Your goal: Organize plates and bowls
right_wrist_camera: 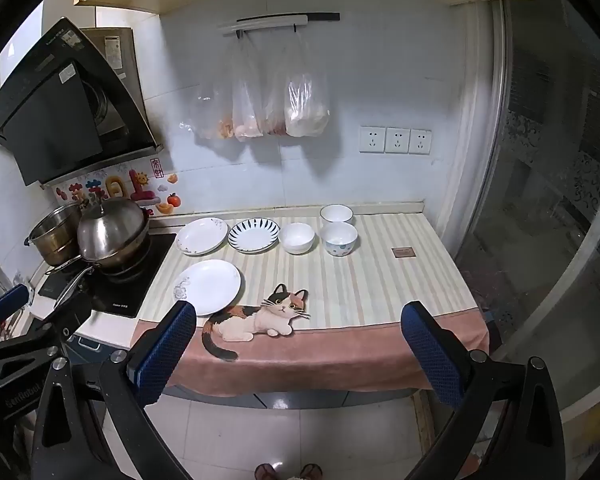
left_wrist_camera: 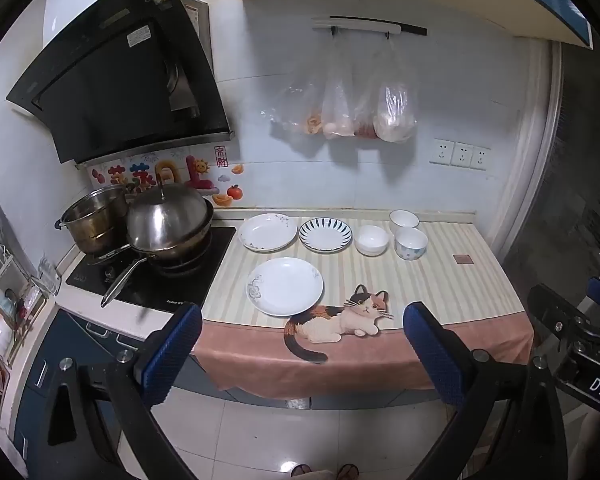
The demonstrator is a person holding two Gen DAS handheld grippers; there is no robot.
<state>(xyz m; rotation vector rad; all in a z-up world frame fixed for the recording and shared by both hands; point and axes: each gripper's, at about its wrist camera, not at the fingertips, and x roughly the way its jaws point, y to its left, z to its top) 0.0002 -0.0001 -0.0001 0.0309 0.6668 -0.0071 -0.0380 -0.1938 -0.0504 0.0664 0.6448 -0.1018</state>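
Observation:
Three plates lie on the striped cloth: a white plate (left_wrist_camera: 285, 291) (right_wrist_camera: 208, 287) near the front, a floral-rimmed plate (left_wrist_camera: 267, 231) (right_wrist_camera: 201, 235) behind it, and a blue-striped plate (left_wrist_camera: 325, 234) (right_wrist_camera: 253, 234) to its right. Three bowls follow: a plain white bowl (left_wrist_camera: 372, 239) (right_wrist_camera: 296, 237), a patterned bowl (left_wrist_camera: 411, 243) (right_wrist_camera: 341, 238) and another white bowl (left_wrist_camera: 403, 219) (right_wrist_camera: 336, 214) at the back. My left gripper (left_wrist_camera: 302, 344) and right gripper (right_wrist_camera: 300, 344) both hang open in front of the counter edge, well short of the dishes, with nothing between the blue fingers.
A covered wok (left_wrist_camera: 169, 222) and a steel pot (left_wrist_camera: 94, 216) sit on the black stove (left_wrist_camera: 152, 276) at the left, under a range hood (left_wrist_camera: 116, 76). Plastic bags (left_wrist_camera: 352, 108) hang on the wall. A small brown square (left_wrist_camera: 462, 259) lies at the right. A glass door (right_wrist_camera: 560, 200) borders the counter's right.

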